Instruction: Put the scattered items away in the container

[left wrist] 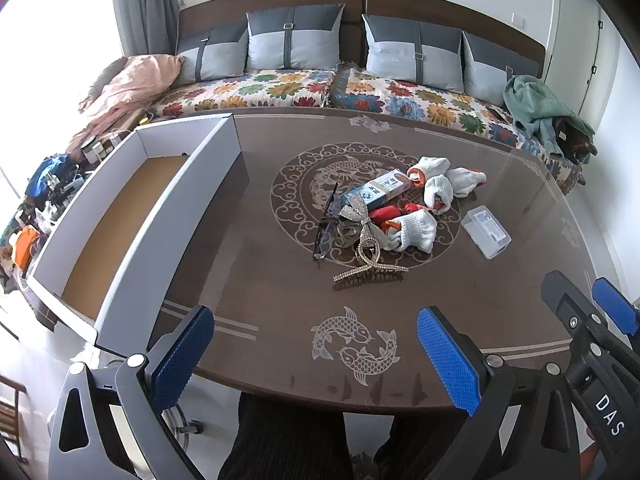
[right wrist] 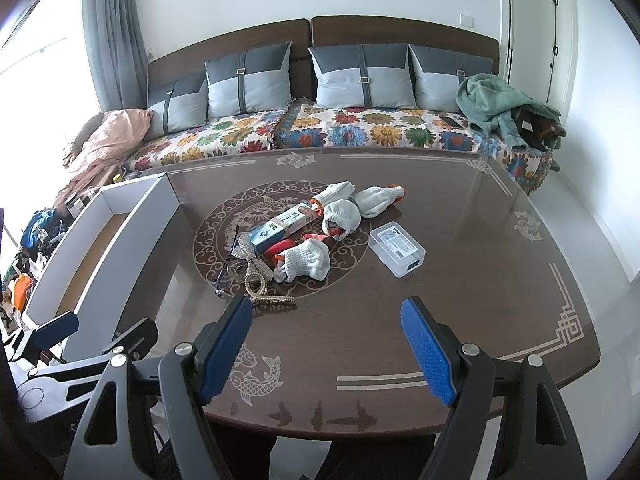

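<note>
Left gripper (left wrist: 314,354): nearest the lens in the left wrist view; jaws spread wide with nothing between them, held above the near edge of the table.
Right gripper (right wrist: 328,346): likewise released and empty, its blue pads (right wrist: 427,354) well apart, poised over the near table edge beside the left gripper.
Table (left wrist: 500,280): dark brown, glossy, inlaid with pale fish motifs and a round central medallion.
Hair claw (left wrist: 370,270): rhinestone-studded, the nearest piece of the pile, lying at the medallion's near rim.
Silver bow (left wrist: 352,212): glittery, lying over the claw's far end.
Glasses (left wrist: 326,226): dark-framed, at the left of the pile, just beside the bow.
Gloves (left wrist: 412,232): white knit with orange cuffs; one bundle near the bow, others (left wrist: 444,180) bunched at the far right of the pile.
Red item (left wrist: 386,214): partly hidden under the near glove; kind unclear.
Toothpaste box (left wrist: 380,190): long carton lying slantwise across the pile's middle.
Clear plastic case (left wrist: 486,232): lidded, alone to the right of the pile, apart from it.
Container (left wrist: 132,216): long white cardboard box with brown floor, on the table's left edge; nothing visible inside.
Sofa (left wrist: 280,88): beyond the table, floral cover, grey cushions.
</note>
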